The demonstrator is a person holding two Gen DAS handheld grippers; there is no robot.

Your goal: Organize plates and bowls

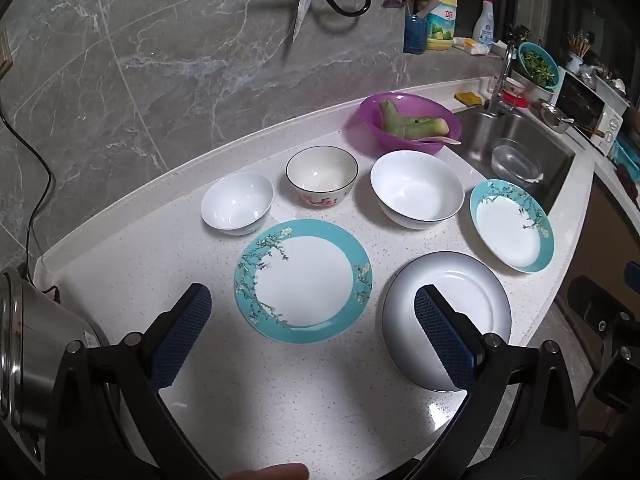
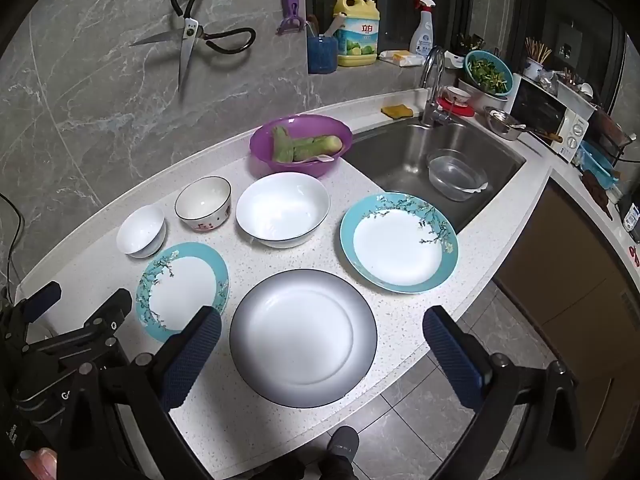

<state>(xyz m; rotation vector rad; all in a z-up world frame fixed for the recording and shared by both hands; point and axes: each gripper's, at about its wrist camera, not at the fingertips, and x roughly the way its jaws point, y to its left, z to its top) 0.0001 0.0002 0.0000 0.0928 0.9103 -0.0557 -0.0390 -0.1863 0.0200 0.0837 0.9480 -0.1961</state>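
Observation:
On the white counter (image 1: 280, 380) lie a teal-rimmed plate (image 1: 303, 281) (image 2: 182, 290), a grey-rimmed white plate (image 1: 464, 312) (image 2: 303, 337) and a second teal-rimmed plate (image 1: 511, 226) (image 2: 398, 243). Behind them stand a small white bowl (image 1: 237, 203) (image 2: 141, 231), a dark-rimmed bowl with red pattern (image 1: 321, 177) (image 2: 203, 203) and a large white bowl (image 1: 417, 189) (image 2: 283, 209). My left gripper (image 1: 310, 300) is open and empty above the first teal plate. My right gripper (image 2: 320, 324) is open and empty above the grey-rimmed plate.
A purple basin (image 1: 410, 122) (image 2: 301, 145) with green vegetables stands at the back. The sink (image 2: 436, 160) with a clear bowl is to the right. A steel kettle (image 1: 28, 352) stands at the left. Scissors (image 2: 192, 36) hang on the wall. The counter's front edge is near.

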